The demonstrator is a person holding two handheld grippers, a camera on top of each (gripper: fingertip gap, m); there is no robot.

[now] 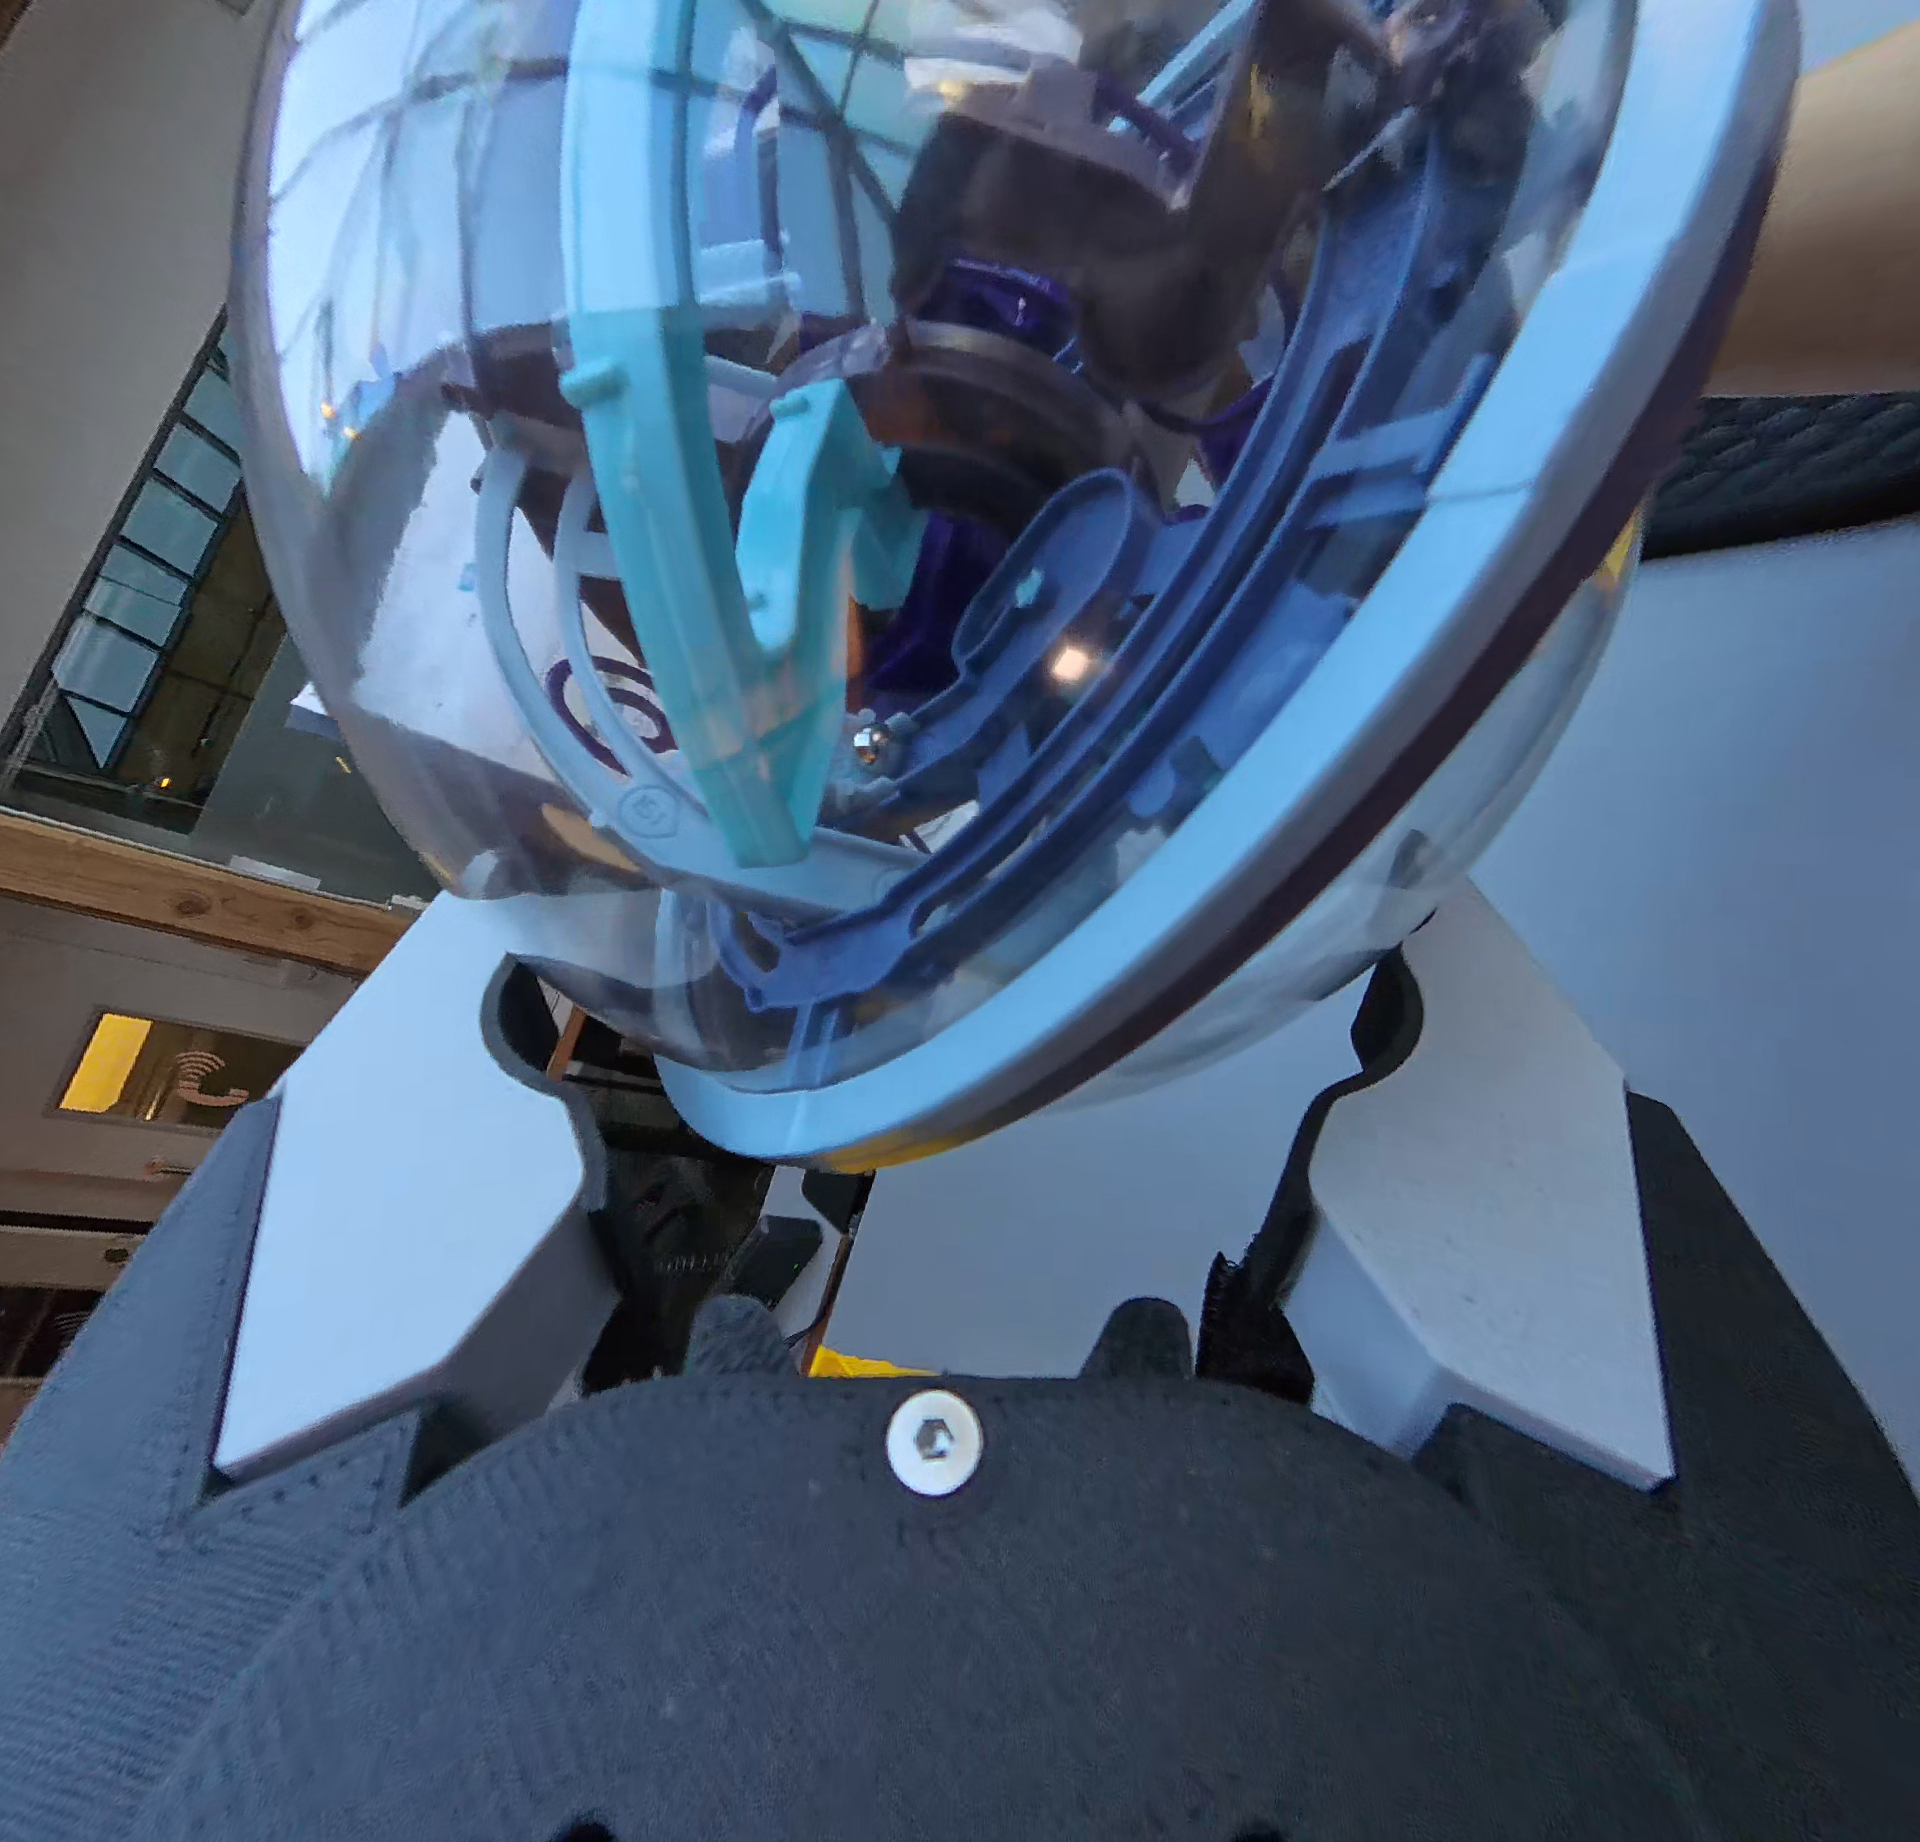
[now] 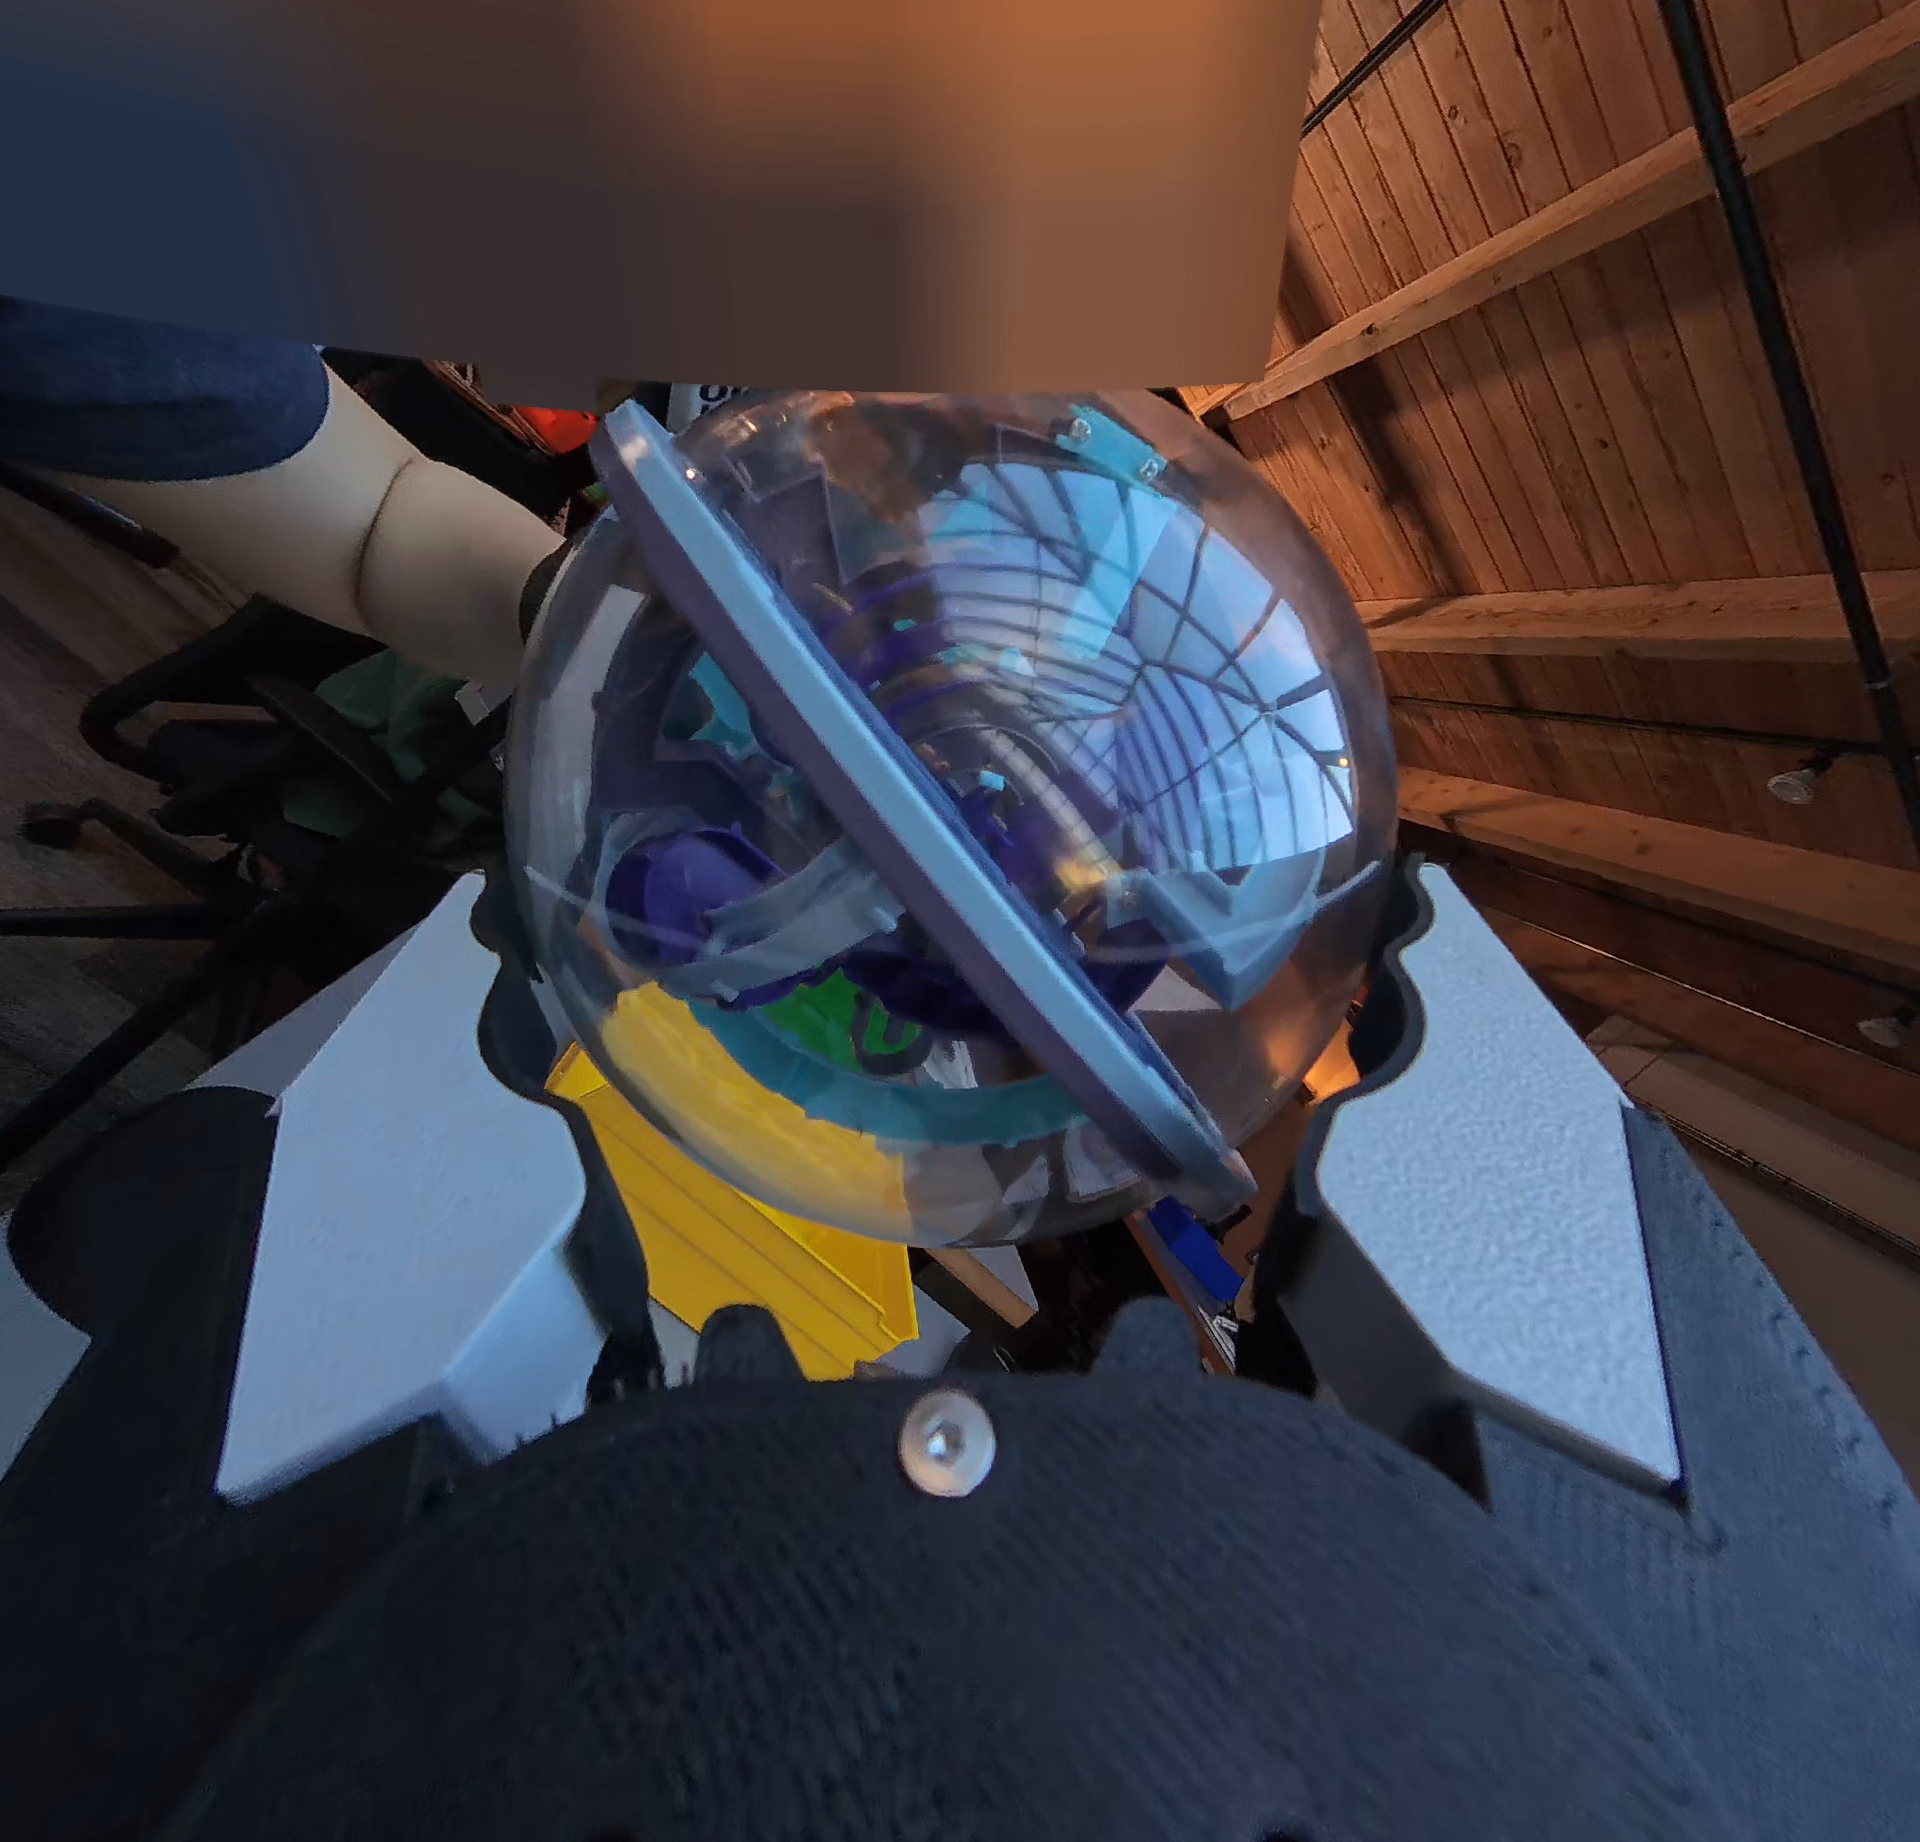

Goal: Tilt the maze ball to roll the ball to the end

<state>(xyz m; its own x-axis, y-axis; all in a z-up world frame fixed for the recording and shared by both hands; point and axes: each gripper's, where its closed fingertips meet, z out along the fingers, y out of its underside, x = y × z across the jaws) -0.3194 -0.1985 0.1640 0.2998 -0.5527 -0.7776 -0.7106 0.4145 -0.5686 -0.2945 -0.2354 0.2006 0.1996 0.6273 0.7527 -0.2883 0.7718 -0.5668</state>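
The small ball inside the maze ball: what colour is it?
Shiny silver, metallic. The small ball shows best in the left wrist view, low among the blue tracks.

**Two wrist cameras, both aimed upward**

Each camera sits behind its own fingers, tilted upward. The left wrist view is very close to the maze ball (image 1: 987,504), filling 12 o'clock. The right wrist view frames it whole, centred (image 2: 945,816). They share only that sphere.
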